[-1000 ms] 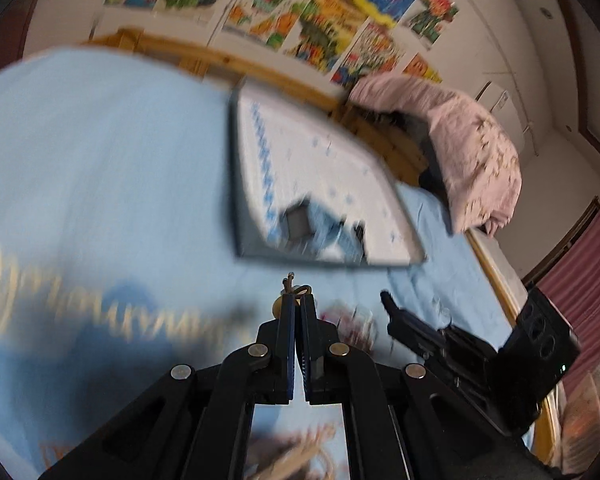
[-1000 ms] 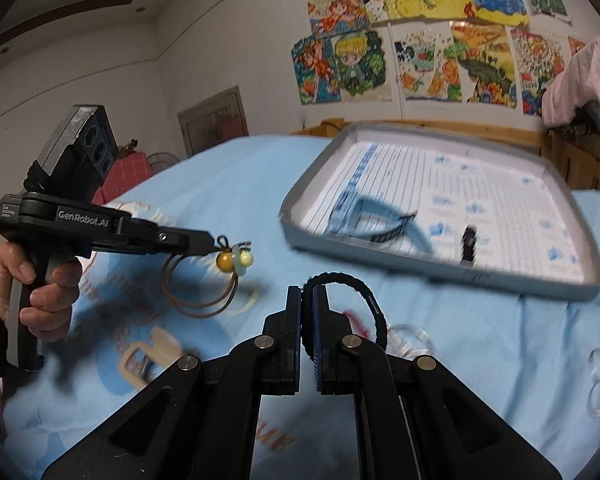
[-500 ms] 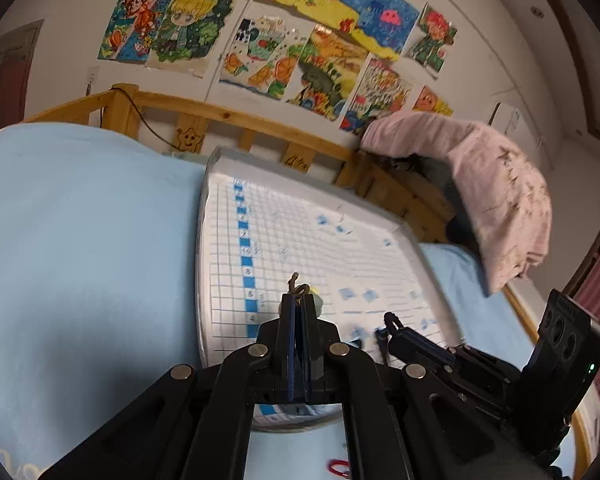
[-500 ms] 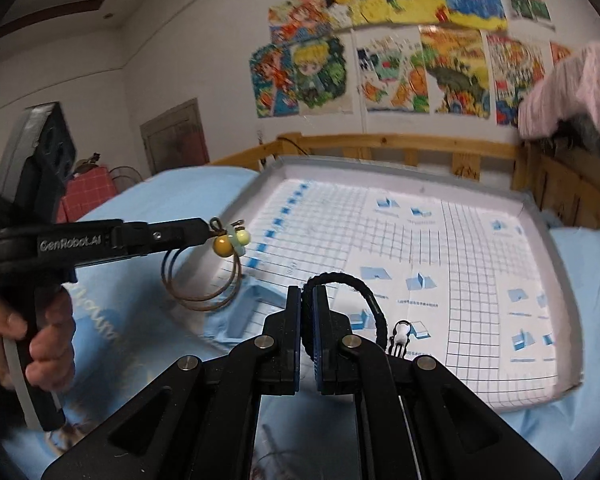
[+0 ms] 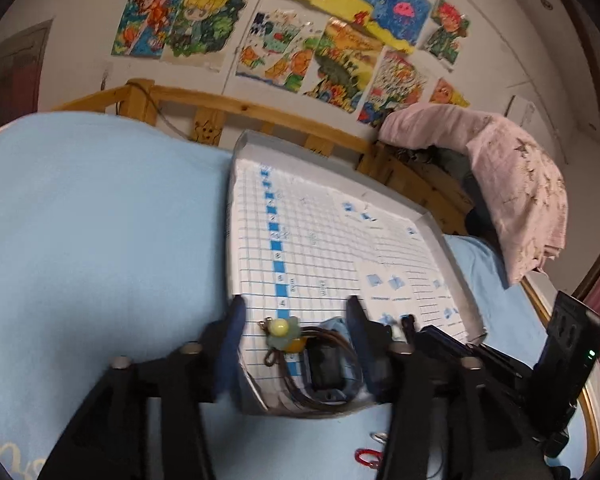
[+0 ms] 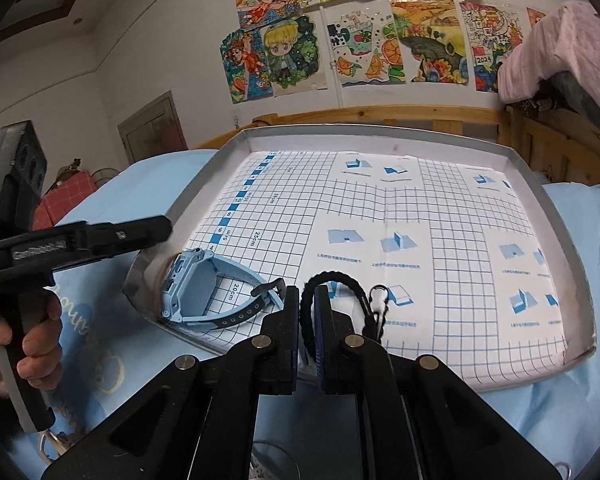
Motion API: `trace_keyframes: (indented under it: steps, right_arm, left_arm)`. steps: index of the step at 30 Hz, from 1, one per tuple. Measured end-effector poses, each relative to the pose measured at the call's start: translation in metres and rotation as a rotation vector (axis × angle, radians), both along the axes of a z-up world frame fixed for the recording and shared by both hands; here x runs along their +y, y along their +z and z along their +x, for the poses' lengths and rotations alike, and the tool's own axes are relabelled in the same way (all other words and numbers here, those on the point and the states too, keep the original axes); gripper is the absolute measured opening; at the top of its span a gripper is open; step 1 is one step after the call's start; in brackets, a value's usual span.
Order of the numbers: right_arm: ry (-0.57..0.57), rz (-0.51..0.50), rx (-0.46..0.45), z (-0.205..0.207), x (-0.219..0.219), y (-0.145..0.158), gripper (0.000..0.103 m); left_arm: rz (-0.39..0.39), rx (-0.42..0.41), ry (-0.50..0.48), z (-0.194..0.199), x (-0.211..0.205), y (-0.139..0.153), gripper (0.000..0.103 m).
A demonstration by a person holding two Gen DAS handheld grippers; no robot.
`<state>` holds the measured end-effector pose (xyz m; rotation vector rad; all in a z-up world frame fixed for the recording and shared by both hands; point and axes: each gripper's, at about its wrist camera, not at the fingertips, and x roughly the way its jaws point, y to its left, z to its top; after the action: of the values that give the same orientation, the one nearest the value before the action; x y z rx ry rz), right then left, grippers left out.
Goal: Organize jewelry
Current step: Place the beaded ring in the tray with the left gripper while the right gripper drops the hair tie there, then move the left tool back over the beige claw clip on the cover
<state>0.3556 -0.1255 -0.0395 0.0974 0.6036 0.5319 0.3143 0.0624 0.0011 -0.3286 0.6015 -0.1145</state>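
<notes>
The bead bracelet (image 5: 290, 340) lies in the tray's (image 5: 440, 228) near corner beside the watch (image 6: 204, 288), free between your left claw's (image 5: 294, 326) wide-spread fingers. Your right claw (image 6: 307, 322) pinches the black cord (image 6: 342, 280) over the tray.

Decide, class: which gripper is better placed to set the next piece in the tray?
Right. The right gripper is shut on the black braided bracelet over the tray; the left gripper is open, its beaded bracelet dropped.

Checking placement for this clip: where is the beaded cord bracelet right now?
In the left wrist view the beaded cord bracelet lies in the tray's near-left corner, between the open left gripper fingers, beside the blue watch.
</notes>
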Motion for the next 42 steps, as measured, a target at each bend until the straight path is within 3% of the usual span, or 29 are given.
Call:
trace_keyframes:
  steps: [1, 3, 6, 8, 10, 19, 28, 42]
  right_arm:
    - [-0.006, 0.002, -0.003, -0.001, -0.002, 0.000, 0.019]
    - [-0.024, 0.018, -0.021, -0.006, -0.008, 0.003, 0.037]
    - [-0.050, 0.045, -0.047, -0.017, -0.017, 0.009, 0.039]
    - [-0.065, 0.056, -0.065, -0.024, -0.023, 0.014, 0.042]
    - [-0.085, 0.073, -0.104, -0.038, -0.029, 0.022, 0.059]
    - [-0.142, 0.151, -0.265, -0.111, -0.058, 0.060, 0.094]
    - [-0.160, 0.150, -0.325, -0.186, -0.074, 0.068, 0.101]
    - [-0.233, 0.069, -0.342, -0.265, -0.091, 0.047, 0.101]
  left_arm:
    - [0.015, -0.013, 0.017, -0.004, -0.001, 0.003, 0.075]
    - [0.037, -0.054, 0.033, -0.016, -0.003, 0.009, 0.077]
    - [0.055, -0.069, 0.040, -0.028, -0.003, 0.016, 0.077]
    - [0.085, -0.084, 0.047, -0.038, -0.005, 0.021, 0.089]
    - [0.112, -0.110, 0.062, -0.050, -0.007, 0.026, 0.096]
    - [0.177, -0.221, 0.101, -0.120, -0.012, 0.050, 0.103]
    - [0.179, -0.265, 0.101, -0.195, -0.017, 0.052, 0.103]
    - [0.269, -0.214, 0.101, -0.269, -0.037, 0.009, 0.103]
